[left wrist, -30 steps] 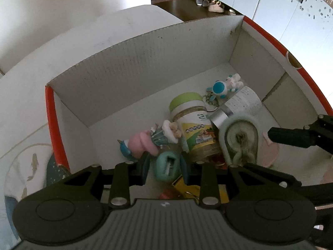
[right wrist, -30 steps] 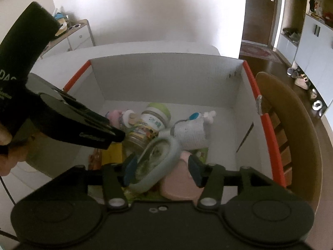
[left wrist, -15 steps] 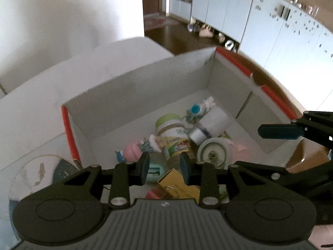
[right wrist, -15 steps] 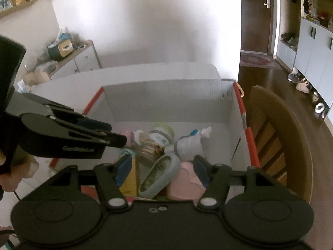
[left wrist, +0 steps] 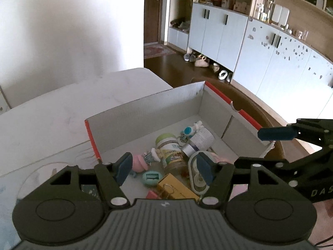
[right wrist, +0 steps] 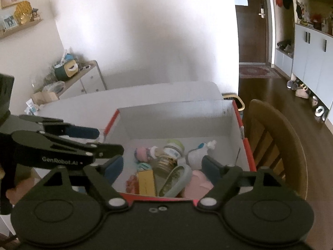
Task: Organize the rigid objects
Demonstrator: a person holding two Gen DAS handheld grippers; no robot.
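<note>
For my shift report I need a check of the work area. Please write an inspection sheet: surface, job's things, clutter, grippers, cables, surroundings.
Surface: white table, bearing an open cardboard box with red edges.
Job's things: all lie inside the box: jar with green lid, white bottle, pink toy, teal oval item, yellow box, grey-rimmed oval case, pink case.
Clutter: nothing seen on the table outside the box.
Grippers: left gripper and right gripper are open above the box, jaws just opened, nothing between them.
Cables: nothing seen.
Surroundings: wooden chair, pale blue cabinets, shoes on the floor.
</note>
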